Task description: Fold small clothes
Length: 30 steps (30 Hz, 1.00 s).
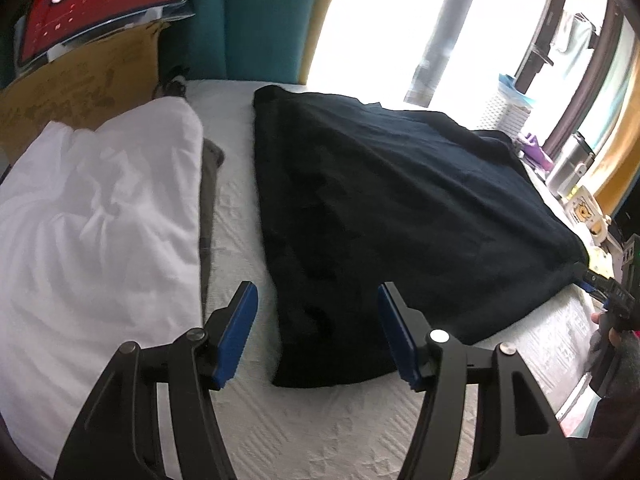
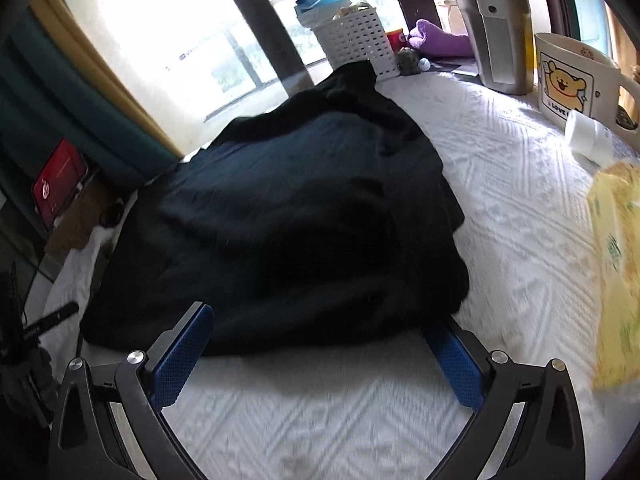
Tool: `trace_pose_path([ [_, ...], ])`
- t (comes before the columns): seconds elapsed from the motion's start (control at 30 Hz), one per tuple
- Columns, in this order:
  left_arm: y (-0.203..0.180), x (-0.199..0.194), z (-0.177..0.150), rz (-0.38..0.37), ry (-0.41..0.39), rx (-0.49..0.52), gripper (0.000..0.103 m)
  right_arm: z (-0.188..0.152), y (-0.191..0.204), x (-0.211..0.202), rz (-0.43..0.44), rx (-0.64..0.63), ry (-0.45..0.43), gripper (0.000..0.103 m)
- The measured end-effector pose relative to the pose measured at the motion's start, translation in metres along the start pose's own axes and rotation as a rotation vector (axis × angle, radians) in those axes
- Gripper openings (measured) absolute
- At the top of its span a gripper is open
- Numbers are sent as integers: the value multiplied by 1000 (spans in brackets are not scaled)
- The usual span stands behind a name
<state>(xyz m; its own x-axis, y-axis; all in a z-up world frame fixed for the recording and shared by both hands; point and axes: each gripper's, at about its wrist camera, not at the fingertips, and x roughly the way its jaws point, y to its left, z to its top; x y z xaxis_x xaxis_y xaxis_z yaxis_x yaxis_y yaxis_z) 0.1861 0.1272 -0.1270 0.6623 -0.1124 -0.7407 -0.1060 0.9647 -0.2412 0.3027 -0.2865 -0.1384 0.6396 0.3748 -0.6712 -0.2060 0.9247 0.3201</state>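
Note:
A dark navy garment [image 1: 392,208] lies spread on the white quilted mattress [image 1: 320,432]. My left gripper [image 1: 318,312] is open, its blue pads straddling the garment's near left corner just above it. In the right wrist view the same garment [image 2: 288,216] fills the middle. My right gripper [image 2: 320,332] is open at the garment's near edge; its right fingertip is tucked under the hem. The right gripper also shows at the far right of the left wrist view [image 1: 604,284].
A white folded cloth [image 1: 96,216] lies left of the garment over a grey item [image 1: 210,184]. A cardboard box [image 1: 80,84] stands behind. A white basket [image 2: 356,40], steel flask [image 2: 500,28], bear mug [image 2: 576,80] and yellow pack [image 2: 616,272] line the right side.

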Motion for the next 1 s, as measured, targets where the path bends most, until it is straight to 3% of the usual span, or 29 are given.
trace_pose_path([
  [0.23, 6, 6, 3, 8, 21, -10, 62, 22, -3, 20, 64, 44, -26, 103],
  [0.43, 7, 8, 9, 18, 22, -9, 62, 49, -15, 36, 128, 158, -55, 103],
  [0.73, 5, 12, 22, 15, 7, 3, 62, 83, -24, 60, 143, 241, -74, 103],
  [0.77, 4, 13, 25, 11, 2, 4, 62, 84, -24, 61, 149, 239, -72, 100],
  [0.83, 4, 14, 28, 2, -7, 8, 62, 83, -28, 64, 146, 256, -65, 65],
  [0.9, 2, 16, 31, -5, -13, 18, 62, 81, -40, 68, 147, 307, -55, 41],
  [0.97, -1, 17, 34, -6, -20, 33, 62, 80, -47, 67, 179, 337, -60, 35],
  [1.0, -2, 18, 35, -5, -25, 37, 62, 80, -48, 66, 182, 331, -63, 27],
])
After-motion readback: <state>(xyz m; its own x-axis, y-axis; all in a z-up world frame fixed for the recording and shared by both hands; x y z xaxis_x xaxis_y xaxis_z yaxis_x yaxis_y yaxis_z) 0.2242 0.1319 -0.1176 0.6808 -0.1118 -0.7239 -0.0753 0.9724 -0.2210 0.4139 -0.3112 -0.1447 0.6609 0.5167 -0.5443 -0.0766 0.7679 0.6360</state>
